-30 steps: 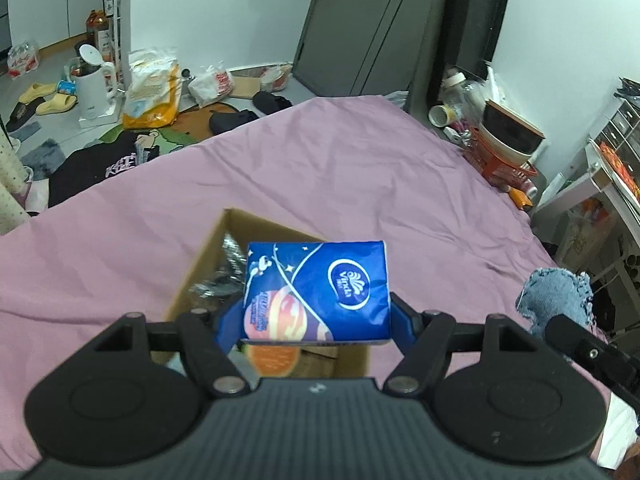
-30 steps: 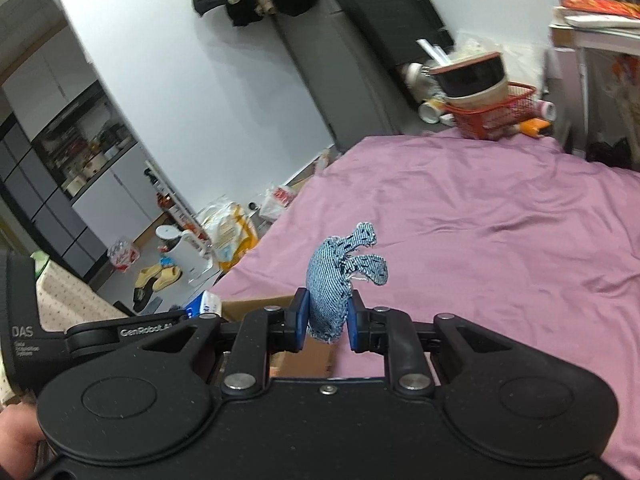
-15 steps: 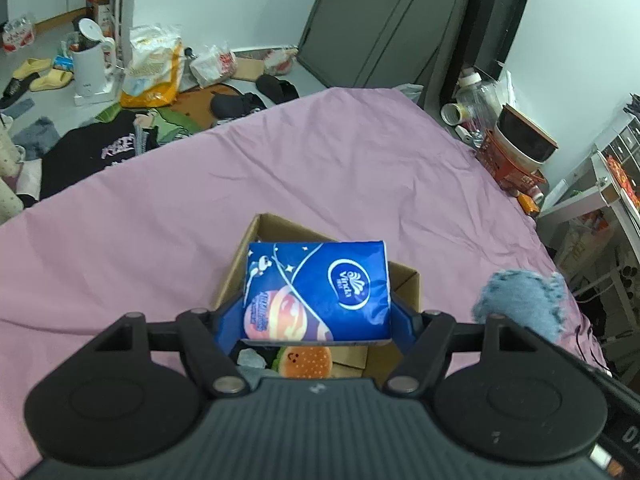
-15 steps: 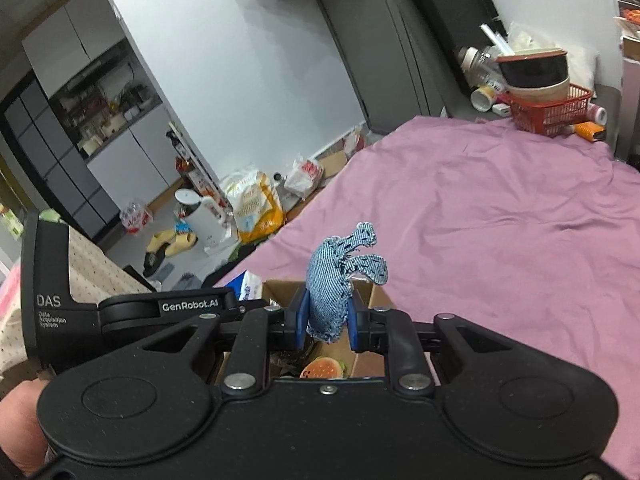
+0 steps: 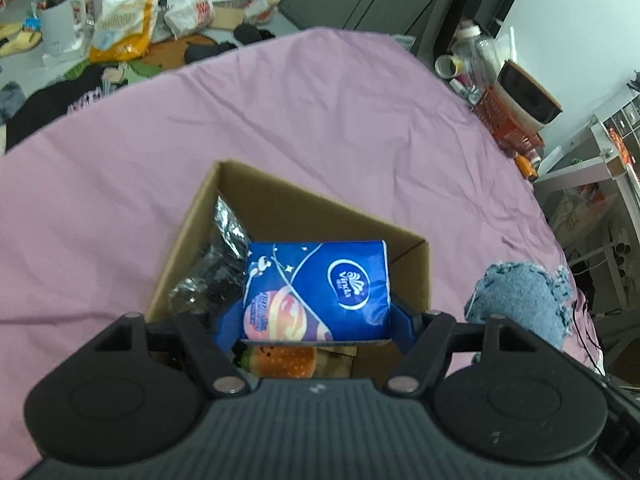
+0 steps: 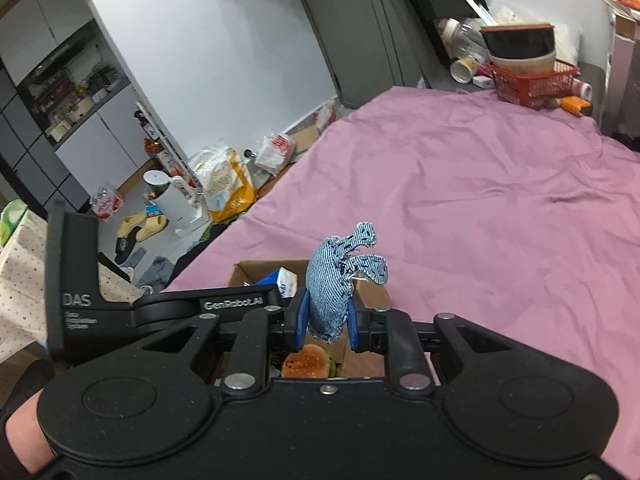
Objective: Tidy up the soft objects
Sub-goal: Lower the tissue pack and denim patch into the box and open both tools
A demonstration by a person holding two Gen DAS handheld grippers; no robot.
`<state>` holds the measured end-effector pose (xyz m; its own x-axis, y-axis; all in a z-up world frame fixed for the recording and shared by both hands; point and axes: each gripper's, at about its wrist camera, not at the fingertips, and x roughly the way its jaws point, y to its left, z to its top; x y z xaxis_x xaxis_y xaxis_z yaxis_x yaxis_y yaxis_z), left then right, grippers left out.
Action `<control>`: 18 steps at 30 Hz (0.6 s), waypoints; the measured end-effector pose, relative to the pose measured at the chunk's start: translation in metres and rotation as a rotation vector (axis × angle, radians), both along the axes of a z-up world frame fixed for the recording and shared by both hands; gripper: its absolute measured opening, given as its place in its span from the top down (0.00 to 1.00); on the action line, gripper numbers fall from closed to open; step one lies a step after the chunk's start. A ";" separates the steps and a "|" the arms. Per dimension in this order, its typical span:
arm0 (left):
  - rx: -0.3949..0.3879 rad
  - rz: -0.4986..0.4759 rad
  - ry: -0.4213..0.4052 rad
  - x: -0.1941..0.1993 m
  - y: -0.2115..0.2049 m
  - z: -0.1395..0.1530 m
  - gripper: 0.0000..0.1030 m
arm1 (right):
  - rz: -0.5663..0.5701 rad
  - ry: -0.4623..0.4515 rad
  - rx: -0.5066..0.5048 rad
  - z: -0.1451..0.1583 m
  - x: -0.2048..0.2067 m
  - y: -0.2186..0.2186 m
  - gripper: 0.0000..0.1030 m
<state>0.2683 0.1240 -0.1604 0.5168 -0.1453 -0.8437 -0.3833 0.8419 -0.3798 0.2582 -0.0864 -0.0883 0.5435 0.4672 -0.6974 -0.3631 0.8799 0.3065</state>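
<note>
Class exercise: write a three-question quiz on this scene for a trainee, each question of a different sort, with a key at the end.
1. True or false: the left gripper holds the blue tissue pack over the open cardboard box.
2. What does the right gripper hold? A) denim piece B) a slipper C) a kettle
3. Fill in: inside the box, below the tissue pack, lies a toy shaped like a ____.

Key: 1 true. 2 A. 3 burger.
</note>
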 end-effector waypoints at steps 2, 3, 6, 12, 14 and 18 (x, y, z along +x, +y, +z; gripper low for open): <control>-0.018 0.008 0.001 0.001 0.002 -0.005 0.29 | -0.005 0.006 -0.005 -0.003 0.000 0.001 0.81; -0.025 0.006 -0.004 0.001 0.003 -0.005 0.28 | -0.007 0.006 -0.010 -0.004 0.000 0.002 0.81; -0.023 -0.012 -0.018 0.000 0.005 -0.003 0.27 | -0.011 0.012 -0.017 -0.007 0.001 0.004 0.81; -0.008 -0.011 -0.059 -0.007 0.012 0.009 0.23 | -0.015 0.025 -0.017 -0.013 0.003 0.013 0.81; 0.000 0.001 -0.058 -0.009 0.017 0.013 0.23 | -0.008 0.026 -0.020 -0.014 0.003 0.017 0.81; 0.023 0.023 -0.053 -0.016 0.029 0.022 0.23 | -0.014 0.052 0.006 -0.017 0.005 0.022 0.81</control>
<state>0.2519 0.1528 -0.1389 0.5640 -0.1139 -0.8179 -0.3825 0.8418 -0.3810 0.2632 -0.0647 -0.1051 0.5131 0.4642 -0.7219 -0.3344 0.8828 0.3300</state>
